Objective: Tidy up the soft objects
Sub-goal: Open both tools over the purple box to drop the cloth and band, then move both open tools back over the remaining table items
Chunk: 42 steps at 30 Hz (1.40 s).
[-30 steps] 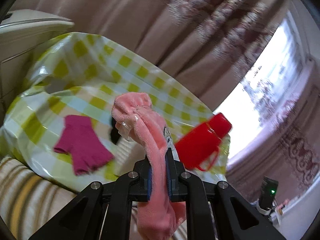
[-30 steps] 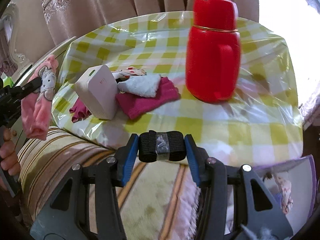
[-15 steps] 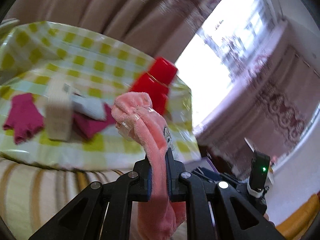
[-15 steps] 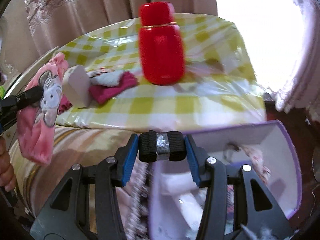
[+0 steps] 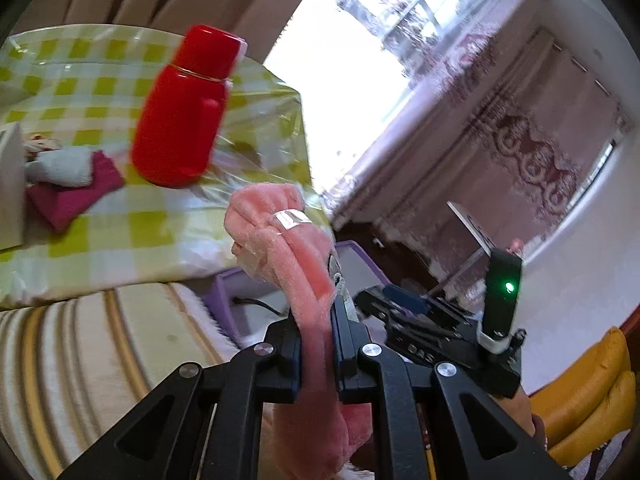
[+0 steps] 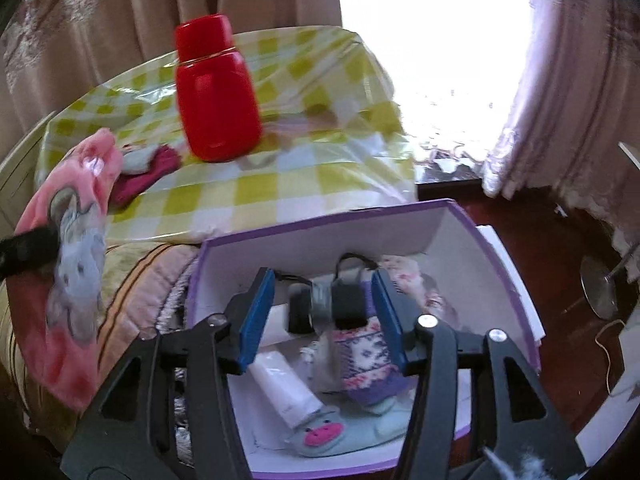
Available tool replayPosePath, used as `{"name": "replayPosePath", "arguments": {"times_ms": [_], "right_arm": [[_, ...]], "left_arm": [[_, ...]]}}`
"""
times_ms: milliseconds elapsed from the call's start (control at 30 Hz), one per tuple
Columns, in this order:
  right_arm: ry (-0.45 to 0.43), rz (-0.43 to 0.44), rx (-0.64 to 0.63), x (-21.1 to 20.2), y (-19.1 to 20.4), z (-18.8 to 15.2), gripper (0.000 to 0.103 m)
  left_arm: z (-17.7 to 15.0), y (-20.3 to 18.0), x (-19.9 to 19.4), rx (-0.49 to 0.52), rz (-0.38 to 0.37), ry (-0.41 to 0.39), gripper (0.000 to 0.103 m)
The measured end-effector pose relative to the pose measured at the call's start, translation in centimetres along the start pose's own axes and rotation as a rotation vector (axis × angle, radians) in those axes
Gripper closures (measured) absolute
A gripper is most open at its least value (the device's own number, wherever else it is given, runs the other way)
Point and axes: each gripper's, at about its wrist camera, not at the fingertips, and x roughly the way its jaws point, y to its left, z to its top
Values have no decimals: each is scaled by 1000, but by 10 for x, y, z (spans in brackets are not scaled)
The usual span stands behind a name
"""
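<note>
Two grippers work over the purple box (image 6: 440, 216): the right gripper (image 6: 322, 312), jaws spread, hangs above a black band (image 6: 320, 306) at frame centre, while the left gripper (image 5: 316, 344) pinches a pink sock (image 5: 288, 248). Whether the band has landed or is falling is unclear — it could snag a pad. The sock's loose tail may drape over the rim, and the box's near wall is cut off.
</note>
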Motion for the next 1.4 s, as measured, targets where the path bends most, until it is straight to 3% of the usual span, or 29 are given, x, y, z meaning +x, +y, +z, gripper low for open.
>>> {"name": "replayPosePath", "arguments": {"times_ms": [100,167,200,500,567,800,933,1167,1400], "right_arm": [[-14,-28,20,-3,-7,0,30],[-18,-24,21,-4,-7,0,28],[-19,-24,19,-4,-7,0,26],[-94,-72,-44,-15,18,4,11],[-110,-96,-62,-17,27,5,8],[-164,-119,-131,-22,57,7,7],[-156,-59,-143,-18,71,9,7],[-127,60,-169,-10,95,11,7],[-86,137,-216,3,121,19,7]], "left_arm": [[-2,-10,8,22,-29,25,70],[-5,-18,13,40,-47,50,52],[-6,-20,14,45,-49,57,51],[-10,-10,6,63,23,75,50],[-11,-5,-1,70,44,66,44],[-8,24,-49,41,215,-61,38],[-14,47,-77,35,314,-146,35],[-23,114,-115,-171,376,-152,35],[-26,159,-140,-281,468,-184,35]]}}
